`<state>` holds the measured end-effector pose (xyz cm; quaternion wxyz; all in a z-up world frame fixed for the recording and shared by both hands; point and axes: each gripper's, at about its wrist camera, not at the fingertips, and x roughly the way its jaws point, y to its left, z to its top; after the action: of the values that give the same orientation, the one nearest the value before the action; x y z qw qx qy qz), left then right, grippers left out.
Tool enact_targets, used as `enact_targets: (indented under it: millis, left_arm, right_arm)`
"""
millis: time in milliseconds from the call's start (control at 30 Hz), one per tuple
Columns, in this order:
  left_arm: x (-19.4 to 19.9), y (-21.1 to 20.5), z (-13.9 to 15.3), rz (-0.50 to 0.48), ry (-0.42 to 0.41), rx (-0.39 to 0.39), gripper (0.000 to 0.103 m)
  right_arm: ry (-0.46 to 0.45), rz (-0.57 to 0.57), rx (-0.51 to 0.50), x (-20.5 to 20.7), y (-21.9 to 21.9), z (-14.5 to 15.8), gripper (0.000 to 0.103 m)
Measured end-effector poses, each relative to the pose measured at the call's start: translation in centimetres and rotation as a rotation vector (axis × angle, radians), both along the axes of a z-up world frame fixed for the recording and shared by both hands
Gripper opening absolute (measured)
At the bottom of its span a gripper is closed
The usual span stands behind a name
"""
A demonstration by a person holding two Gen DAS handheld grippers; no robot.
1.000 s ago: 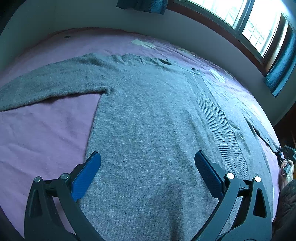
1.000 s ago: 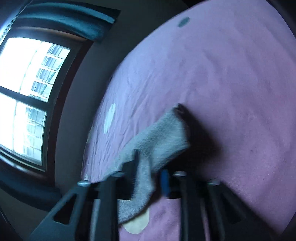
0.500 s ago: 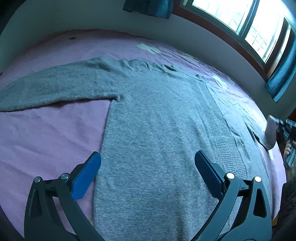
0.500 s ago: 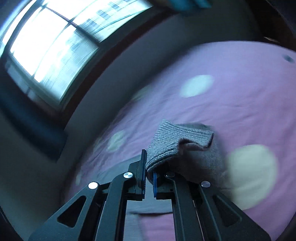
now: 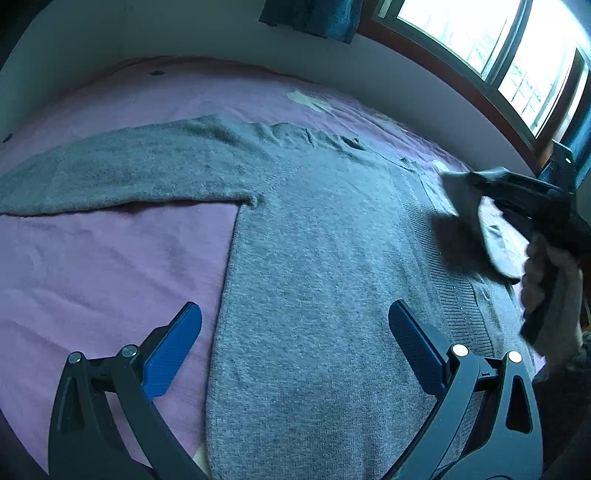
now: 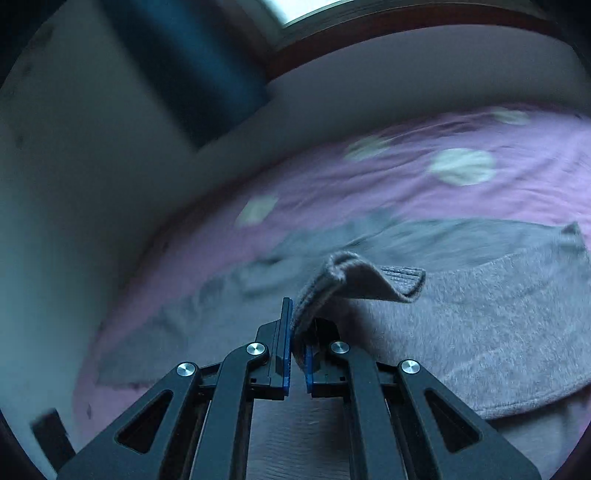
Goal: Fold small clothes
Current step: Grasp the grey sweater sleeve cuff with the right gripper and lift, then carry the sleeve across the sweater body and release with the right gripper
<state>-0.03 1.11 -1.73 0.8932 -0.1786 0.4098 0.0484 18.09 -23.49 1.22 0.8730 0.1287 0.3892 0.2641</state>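
Observation:
A grey knit sweater (image 5: 314, 266) lies flat on a purple bedspread (image 5: 110, 266), its left sleeve (image 5: 110, 173) stretched out sideways. My left gripper (image 5: 295, 332) is open and empty, hovering above the sweater's lower body. My right gripper (image 6: 297, 332) is shut on the cuff of the right sleeve (image 6: 354, 277) and holds it lifted over the sweater's body (image 6: 480, 317). In the left wrist view the right gripper (image 5: 476, 181) and the lifted sleeve (image 5: 469, 218) show at the right, above the ribbed side of the sweater.
A wall (image 5: 184, 33) and a window (image 5: 498, 48) with dark blue curtains run behind the bed. The bedspread has pale round spots (image 6: 461, 166). The person's hand (image 5: 546, 280) shows at the right edge.
My right gripper has carried the sleeve cuff up from the bed's edge and inward over the sweater's body. The left gripper stays open, drifting slightly.

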Motion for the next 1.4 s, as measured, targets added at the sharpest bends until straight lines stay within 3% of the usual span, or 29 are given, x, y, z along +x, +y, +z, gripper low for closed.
enact_targets:
  millis: [167,400,867,1400]
  left_arm:
    - [0.1,0.2,-0.1,0.0,0.001,-0.004,0.101]
    - [0.1,0.3,-0.3,0.0,0.006,-0.009,0.101]
    - [0.2,-0.2,-0.7,-0.009,0.016,-0.007,0.101]
    - [0.4,-0.3,-0.9,-0.014,0.019,0.003,0.101]
  right_arm:
    - [-0.012,0.122,-0.12,-1.4,6.1,-1.5,0.005]
    - [-0.047,0.247,-0.307,-3.2,10.4,-3.8,0.005]
    - [-0.061,0.298,-0.375,-3.7,11.1,-4.4,0.005]
    - [-0.075,0.392,-0.369,-4.8,12.9,-5.0,0.005]
